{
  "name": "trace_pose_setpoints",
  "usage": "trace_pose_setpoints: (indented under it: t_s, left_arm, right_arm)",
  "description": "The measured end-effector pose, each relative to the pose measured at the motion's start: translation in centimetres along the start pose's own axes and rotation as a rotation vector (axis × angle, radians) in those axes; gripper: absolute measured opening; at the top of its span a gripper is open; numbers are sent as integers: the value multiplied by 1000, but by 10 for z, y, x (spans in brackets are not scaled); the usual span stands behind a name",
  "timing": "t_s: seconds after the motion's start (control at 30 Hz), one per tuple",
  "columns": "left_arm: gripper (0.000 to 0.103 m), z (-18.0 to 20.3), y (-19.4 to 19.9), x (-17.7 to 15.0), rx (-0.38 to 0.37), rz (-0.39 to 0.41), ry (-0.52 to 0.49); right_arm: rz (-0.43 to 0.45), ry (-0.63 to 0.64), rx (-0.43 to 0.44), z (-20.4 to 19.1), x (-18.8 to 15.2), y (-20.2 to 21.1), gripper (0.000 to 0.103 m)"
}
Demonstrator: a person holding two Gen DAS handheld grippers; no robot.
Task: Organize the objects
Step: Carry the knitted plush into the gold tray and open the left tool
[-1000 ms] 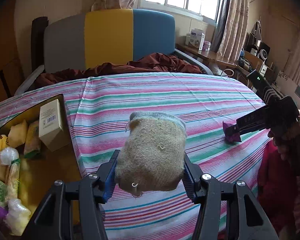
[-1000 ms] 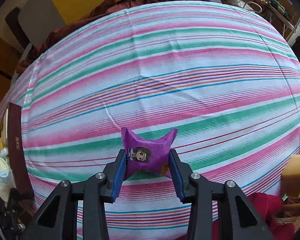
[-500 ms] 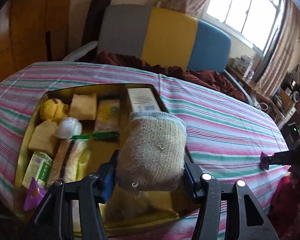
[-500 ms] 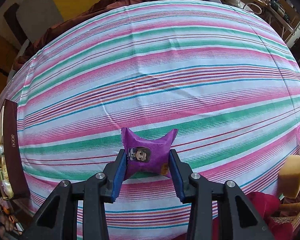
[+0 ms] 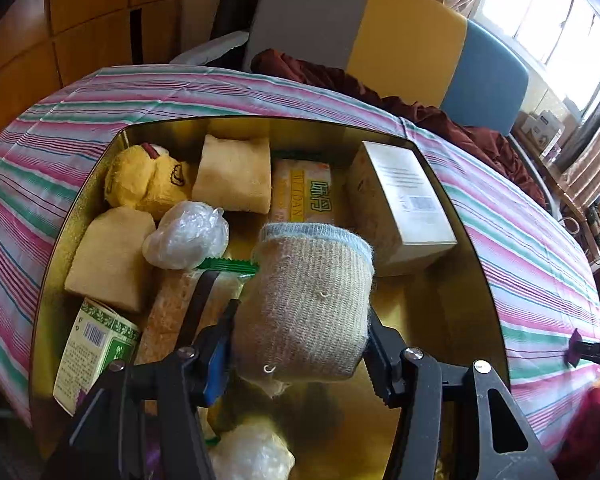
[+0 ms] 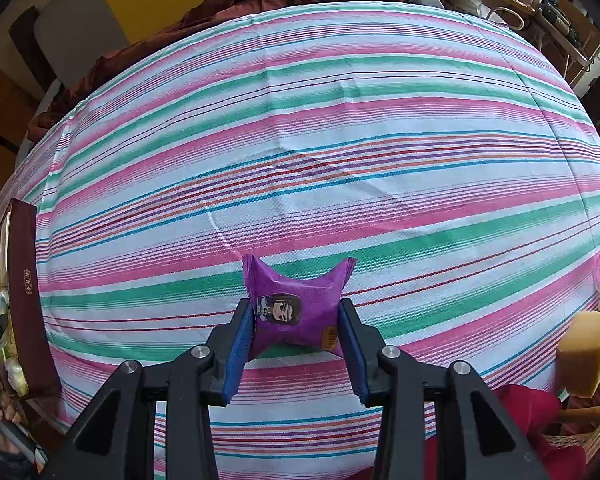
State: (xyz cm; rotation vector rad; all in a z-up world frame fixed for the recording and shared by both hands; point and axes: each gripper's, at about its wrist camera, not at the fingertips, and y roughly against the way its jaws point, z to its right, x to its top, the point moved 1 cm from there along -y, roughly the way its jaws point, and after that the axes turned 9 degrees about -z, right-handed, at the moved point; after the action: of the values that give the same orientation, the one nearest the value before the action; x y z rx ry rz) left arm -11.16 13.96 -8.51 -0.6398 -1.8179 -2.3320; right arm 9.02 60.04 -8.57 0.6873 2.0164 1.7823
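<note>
Reading "WEIDAN" in part, sideways, plus large green Chinese characters, on the yellow packet (image 5: 306, 196) lying in the gold box (image 5: 466, 280); showing a barcode and lines of print too small to read on the white carton (image 5: 404, 196) leaning by the right wall of that box; showing another barcode and tiny unreadable text on the green-and-white carton (image 5: 94, 350) at the lower left. Bearing a cartoon face sticker and a small orange label, unreadable, on the purple sachet (image 6: 296, 308). Clamping the rolled beige sock (image 5: 312, 304), blue-cuffed, between the left tongs (image 5: 300, 344), jaws partly apart and pressing on both its flanks, cuff pointing away from the camera; hanging over the middle of the gold box, above the packets, with a yellow plush toy (image 5: 148, 178), tan sponge blocks (image 5: 234, 174) and a crumpled clear bag (image 5: 186, 234) lying beyond it. Pinching the purple sachet in the right tongs (image 6: 296, 334), jaws nearly together and squeezing its waist so that the corners are flaring upward; hovering above the striped cloth (image 6: 340, 140) covering the bed, well apart from the box at the far left edge of that view.
</note>
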Motion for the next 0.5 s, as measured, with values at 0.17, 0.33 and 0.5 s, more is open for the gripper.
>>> trace_pose_setpoints:
  t_s: [0.17,0.33,0.5]
  left_arm:
    - [58,3,-5,9,47,7,-16]
    - [59,-5,-6,11,62,-4,-5]
    - [60,-9,11,6,63,27,5]
  right_arm:
    - [-3,3,-1,3,1,0,42]
    - [-4,2,-2,4,2,1,42]
    - [-6,1,-6,2,6,-3,42]
